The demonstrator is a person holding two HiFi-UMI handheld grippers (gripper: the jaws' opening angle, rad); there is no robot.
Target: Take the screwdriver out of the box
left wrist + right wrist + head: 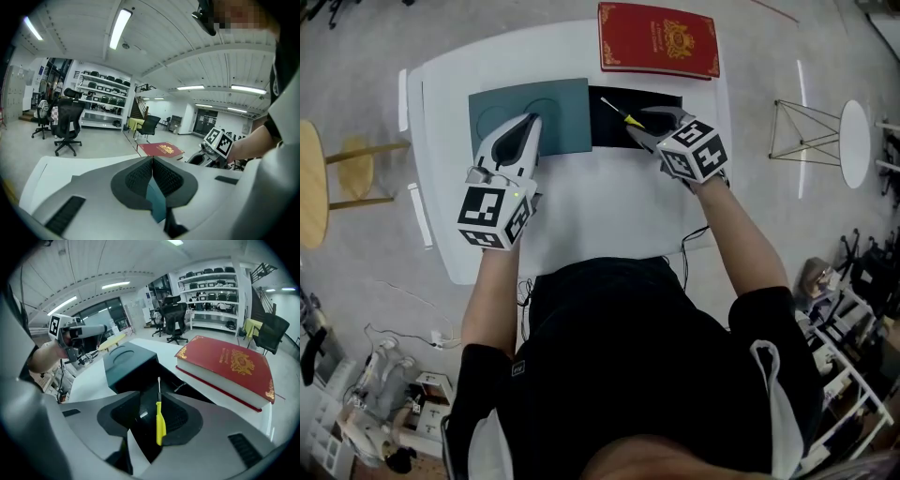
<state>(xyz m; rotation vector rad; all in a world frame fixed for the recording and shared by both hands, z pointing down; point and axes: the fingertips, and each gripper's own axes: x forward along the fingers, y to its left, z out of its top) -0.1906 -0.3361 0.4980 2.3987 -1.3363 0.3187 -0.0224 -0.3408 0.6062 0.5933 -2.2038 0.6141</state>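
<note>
A slim yellow-handled screwdriver [619, 112] [161, 420] lies tilted over the black box tray [667, 100] [186, 389], its metal tip pointing away from me. My right gripper [651, 126] [152, 403] is open around it, and the handle leans on the right pad without being pinched. The teal box lid [499, 112] [127, 363] lies left of the tray. My left gripper [528, 124] [152, 165] is shut on this lid [157, 200], whose teal edge shows between the pads.
A red book [658, 39] [226, 363] [161, 149] lies behind the tray at the far edge of the white table [600, 206]. A wooden stool [311, 183] stands left of the table, a wire-legged side table [853, 131] to the right.
</note>
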